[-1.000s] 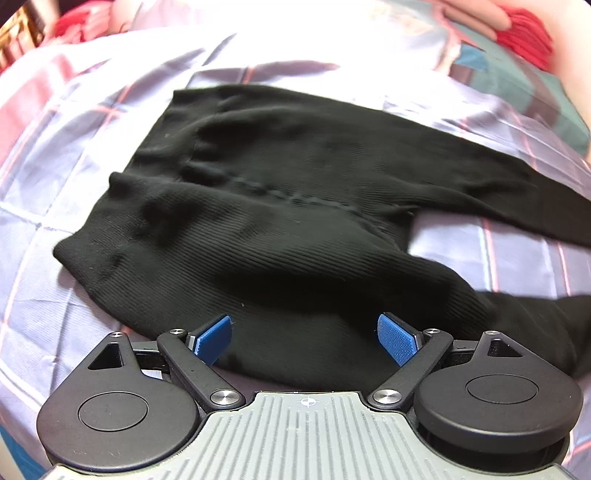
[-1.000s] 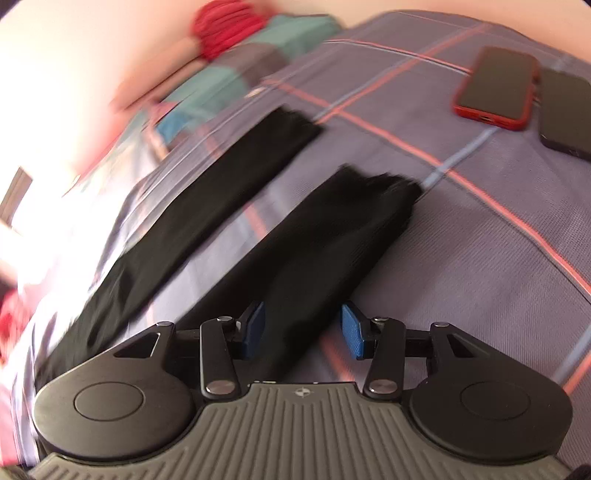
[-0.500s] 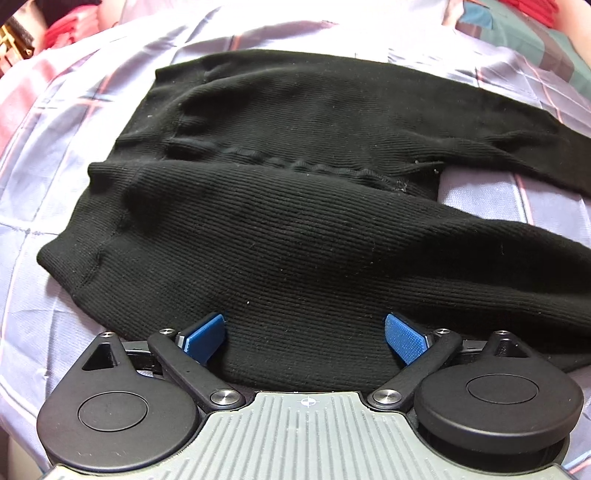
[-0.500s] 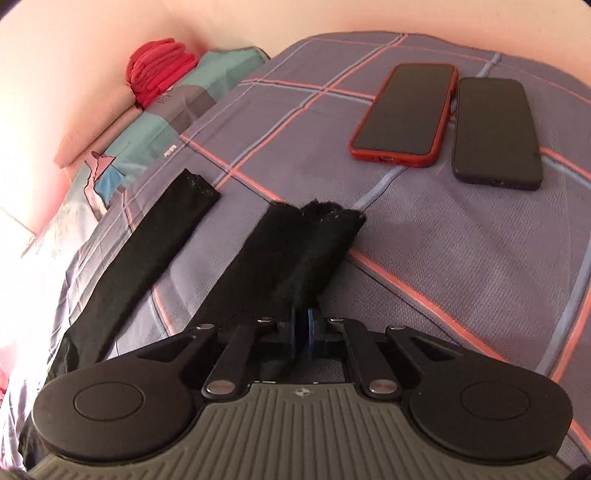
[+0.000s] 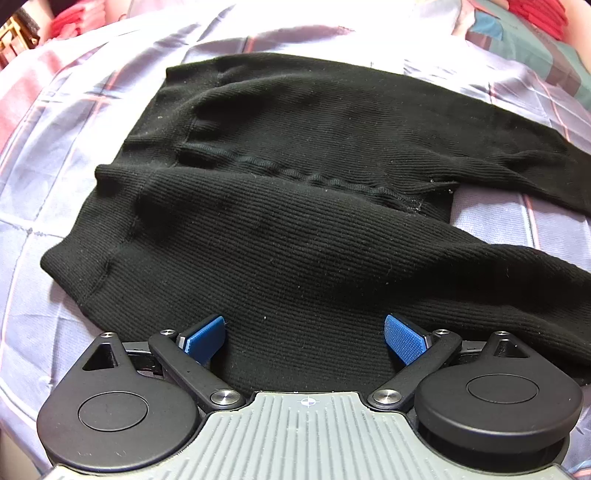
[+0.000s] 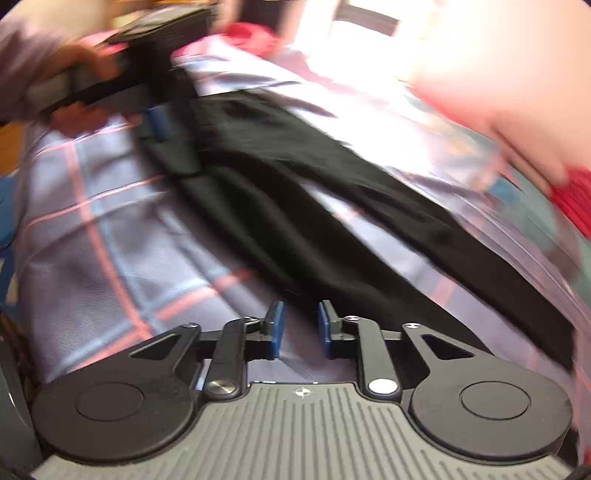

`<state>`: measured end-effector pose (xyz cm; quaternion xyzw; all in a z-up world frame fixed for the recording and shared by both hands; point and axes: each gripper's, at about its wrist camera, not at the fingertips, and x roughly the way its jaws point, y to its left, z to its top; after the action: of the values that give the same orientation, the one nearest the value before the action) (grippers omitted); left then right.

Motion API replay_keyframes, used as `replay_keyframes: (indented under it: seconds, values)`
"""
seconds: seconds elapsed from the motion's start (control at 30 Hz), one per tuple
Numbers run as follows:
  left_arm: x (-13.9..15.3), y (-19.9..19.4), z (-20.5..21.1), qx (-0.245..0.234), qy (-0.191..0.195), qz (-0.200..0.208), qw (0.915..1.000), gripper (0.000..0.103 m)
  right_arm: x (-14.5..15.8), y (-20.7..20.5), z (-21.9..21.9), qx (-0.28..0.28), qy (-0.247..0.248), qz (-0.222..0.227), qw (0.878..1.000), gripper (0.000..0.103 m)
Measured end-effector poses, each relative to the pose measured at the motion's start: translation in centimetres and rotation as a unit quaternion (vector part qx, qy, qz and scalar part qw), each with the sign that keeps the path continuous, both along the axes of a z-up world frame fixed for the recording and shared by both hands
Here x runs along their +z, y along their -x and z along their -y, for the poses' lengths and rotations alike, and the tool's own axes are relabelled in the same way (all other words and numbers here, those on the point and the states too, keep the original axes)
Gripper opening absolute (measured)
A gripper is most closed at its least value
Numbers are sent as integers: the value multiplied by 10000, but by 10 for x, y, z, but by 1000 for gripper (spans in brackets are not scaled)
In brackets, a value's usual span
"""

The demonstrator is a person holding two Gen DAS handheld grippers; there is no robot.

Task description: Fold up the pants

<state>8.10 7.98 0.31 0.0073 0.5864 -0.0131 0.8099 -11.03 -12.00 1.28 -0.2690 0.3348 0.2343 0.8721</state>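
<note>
My left gripper [image 5: 304, 334] wide over black pants [image 5: 295, 206] on plaid sheet [image 5: 59, 147]; my right gripper [image 6: 301, 328] narrow, empty.

The left gripper [image 5: 304, 332] sits low at the near edge, its blue pads [image 5: 404, 338] spread wide apart with nothing between them but the pants' fabric lying below. The black ribbed pants [image 5: 295, 206] lie spread across a plaid sheet [image 5: 66, 155], waistband to the left, legs running off to the right. The near leg lies under the gripper; the far leg angles away toward the right edge, and a wedge of sheet shows between the two legs at right. A seam runs along the middle. Red cloth [image 5: 535, 14] lies at the far right corner.
</note>
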Motion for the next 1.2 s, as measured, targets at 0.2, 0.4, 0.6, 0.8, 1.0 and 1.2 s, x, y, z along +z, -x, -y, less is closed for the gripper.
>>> replay_keyframes:
  seconds: [0.2,0.4,0.6,0.8,1.0,1.2]
  values:
    - [-3,1,-4,-80,-23,30,10000,103,-28,-51,-17,-15,386,14,9993,20]
    - [-1,17,-22,-248,-93,103,9996,103,-4,-16,-1,56,-457,-988,9940,5]
    - [3,27,-47,-51,-3,174,9998,103,8,-13,-8,-7,-635,-986,9931,7]
    - [11,31,-72,329,-445,347,9979,103,22,-37,-66,564,-949,-742,9911,54]
    - [25,41,-128,967,-367,439,9937,103,-4,-83,-149,1201,-780,-730,9870,54]
    - [43,47,-167,1440,-393,574,9871,103,-27,-129,-201,1363,-917,-955,9818,10]
